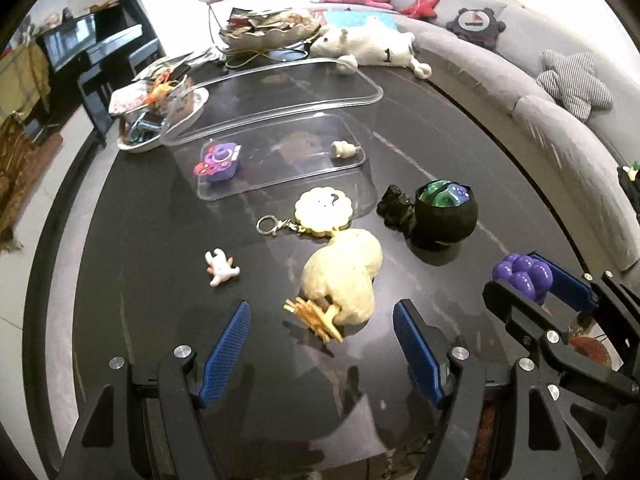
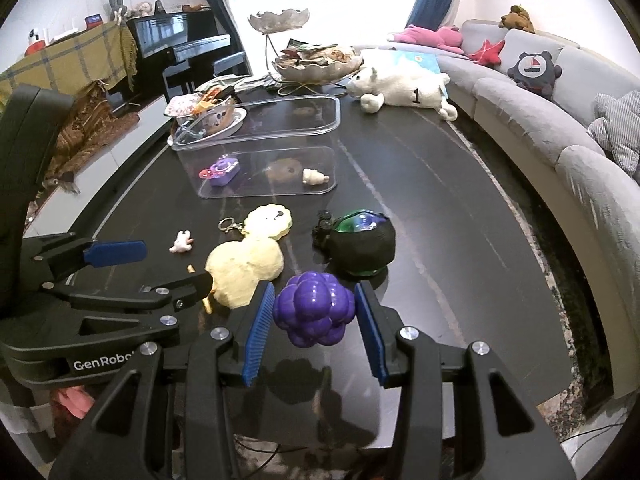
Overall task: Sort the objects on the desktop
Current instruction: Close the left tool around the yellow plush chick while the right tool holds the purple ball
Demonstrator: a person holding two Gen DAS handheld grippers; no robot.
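My right gripper (image 2: 314, 316) brackets the purple grapes (image 2: 314, 309) near the table's (image 2: 440, 208) front edge, pads not visibly touching, ready to carry them to the clear box (image 2: 260, 160). My left gripper (image 1: 322, 344) waits spread open before the yellow duck (image 1: 344, 280).

Left gripper's (image 2: 160, 264) near finger hides the yellow duck's (image 2: 244, 268) feet — snack dish (image 1: 268, 28) contents blurred.
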